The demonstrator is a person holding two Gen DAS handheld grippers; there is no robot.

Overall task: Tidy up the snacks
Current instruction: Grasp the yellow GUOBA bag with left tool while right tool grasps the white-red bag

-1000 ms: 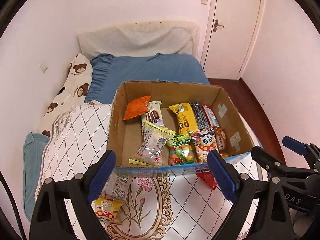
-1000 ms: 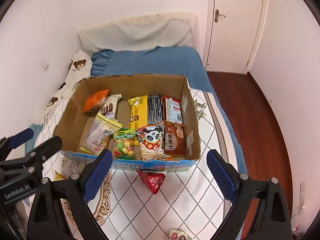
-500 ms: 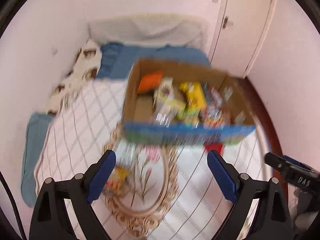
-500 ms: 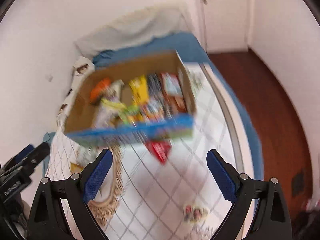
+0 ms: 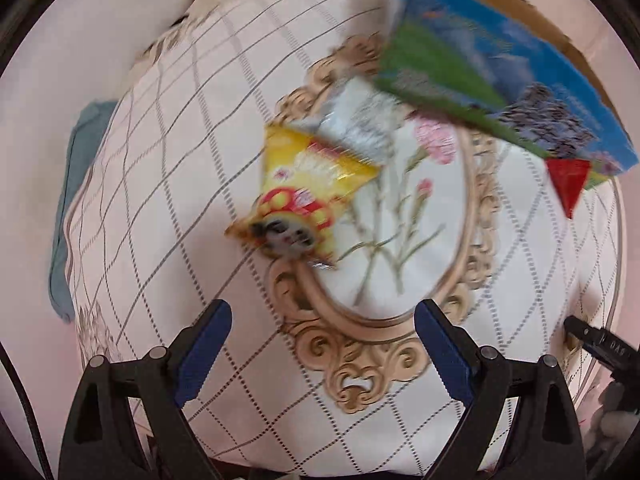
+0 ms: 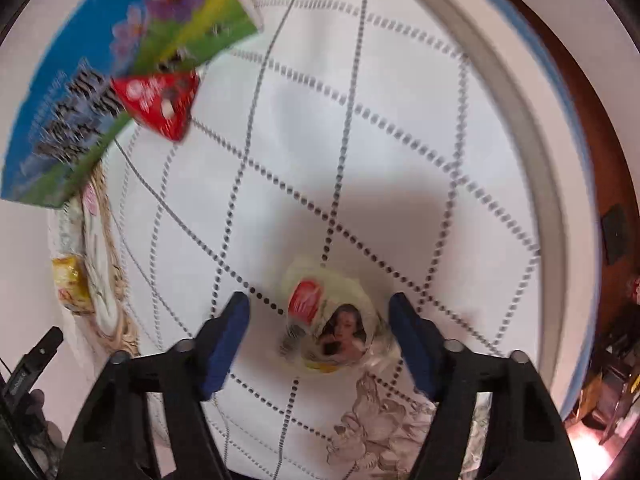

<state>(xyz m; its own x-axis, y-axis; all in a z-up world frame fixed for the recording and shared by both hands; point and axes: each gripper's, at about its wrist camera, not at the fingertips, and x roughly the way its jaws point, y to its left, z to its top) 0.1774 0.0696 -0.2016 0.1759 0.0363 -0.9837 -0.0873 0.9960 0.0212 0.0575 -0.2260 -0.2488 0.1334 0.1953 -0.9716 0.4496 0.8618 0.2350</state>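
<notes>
A yellow snack packet (image 5: 306, 196) with a red ring and a face lies on the quilt, a silvery clear packet (image 5: 360, 118) just beyond it against the box. My left gripper (image 5: 322, 346) is open, low over the quilt, short of the yellow packet. A pale packet (image 6: 332, 322) with a red logo and a woman's face lies between the fingers of my open right gripper (image 6: 320, 330). A red packet (image 6: 160, 102) pokes out from under the cardboard snack box (image 6: 100, 64), whose blue and green front wall (image 5: 500, 68) faces me.
The white quilt (image 6: 400, 140) with a diamond grid and a gold floral oval (image 5: 400, 240) covers the bed. The bed's blue edge and dark wood floor (image 6: 592, 128) lie right. The yellow packet also shows far left in the right wrist view (image 6: 70, 284).
Both grippers have dropped from above the box down toward the quilt. The box's inside has gone out of view. The right gripper now straddles the pale packet; the left nears the yellow one.
</notes>
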